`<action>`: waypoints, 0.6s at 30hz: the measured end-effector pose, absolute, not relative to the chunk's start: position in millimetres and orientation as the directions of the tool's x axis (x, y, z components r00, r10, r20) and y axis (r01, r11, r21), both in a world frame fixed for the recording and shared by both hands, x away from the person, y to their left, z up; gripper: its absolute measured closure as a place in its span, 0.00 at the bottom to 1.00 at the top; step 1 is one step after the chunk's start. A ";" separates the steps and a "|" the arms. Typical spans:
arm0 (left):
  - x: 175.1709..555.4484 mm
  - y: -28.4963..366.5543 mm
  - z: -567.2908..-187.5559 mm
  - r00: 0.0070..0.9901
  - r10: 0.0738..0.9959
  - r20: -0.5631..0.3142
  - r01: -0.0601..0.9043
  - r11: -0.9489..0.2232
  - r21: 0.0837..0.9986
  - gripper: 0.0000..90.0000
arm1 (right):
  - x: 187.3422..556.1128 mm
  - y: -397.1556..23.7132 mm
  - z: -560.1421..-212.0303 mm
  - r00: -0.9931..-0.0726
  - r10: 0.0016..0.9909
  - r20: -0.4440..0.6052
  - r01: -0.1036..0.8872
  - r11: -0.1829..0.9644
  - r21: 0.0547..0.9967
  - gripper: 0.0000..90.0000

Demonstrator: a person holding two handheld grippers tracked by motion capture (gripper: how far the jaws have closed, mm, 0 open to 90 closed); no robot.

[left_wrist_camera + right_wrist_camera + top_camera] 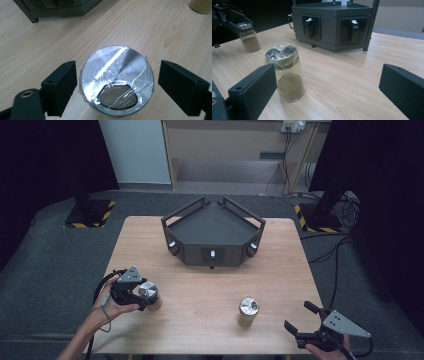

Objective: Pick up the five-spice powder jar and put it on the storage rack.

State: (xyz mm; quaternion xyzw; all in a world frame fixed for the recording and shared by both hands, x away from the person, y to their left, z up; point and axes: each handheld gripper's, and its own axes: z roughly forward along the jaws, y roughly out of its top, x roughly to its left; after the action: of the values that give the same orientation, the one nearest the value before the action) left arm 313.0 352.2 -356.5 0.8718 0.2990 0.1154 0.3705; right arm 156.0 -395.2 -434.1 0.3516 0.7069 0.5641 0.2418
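table (200,295): pale wood, smooth | jar lid (117,75): brushed metal, film-wrapped | fingers (60,87): matt black plastic

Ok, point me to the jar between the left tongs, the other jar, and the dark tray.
Jar between the left tongs (116,80), left gripper view, metal lid.
Other jar (248,307), high view, lid top.
Dark tray (212,256), high view, front wall.

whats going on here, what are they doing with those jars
A person at a wooden table works with a hand-held gripper in each hand. The left hand-held gripper is set around the lid of a jar of brown powder, its jaws on either side with small gaps showing, so no firm grip yet. The right hand-held gripper waits open near the table edge, facing a second jar. A dark angular rack sits at the back.
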 end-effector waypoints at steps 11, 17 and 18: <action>313.1 352.2 -356.2 0.798 0.602 -0.015 0.425 -0.545 0.723 0.38 | 156.6 -395.3 -434.2 -0.639 0.767 0.056 0.225 0.116 0.967 0.02; 316.9 349.3 -353.3 0.808 0.588 -0.024 0.422 -0.550 0.721 0.38 | 156.5 -395.3 -434.1 -0.639 0.767 0.056 0.225 0.116 0.967 0.02; 317.9 347.8 -348.7 0.813 0.581 -0.022 0.413 -0.549 0.727 0.38 | 156.6 -395.4 -434.2 -0.639 0.767 0.057 0.225 0.116 0.967 0.02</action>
State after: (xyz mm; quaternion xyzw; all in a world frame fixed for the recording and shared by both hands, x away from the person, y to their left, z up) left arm 317.9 347.8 -348.7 0.8731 0.2846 0.1110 0.3800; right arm 156.6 -395.4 -434.2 0.3506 0.7075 0.5649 0.2397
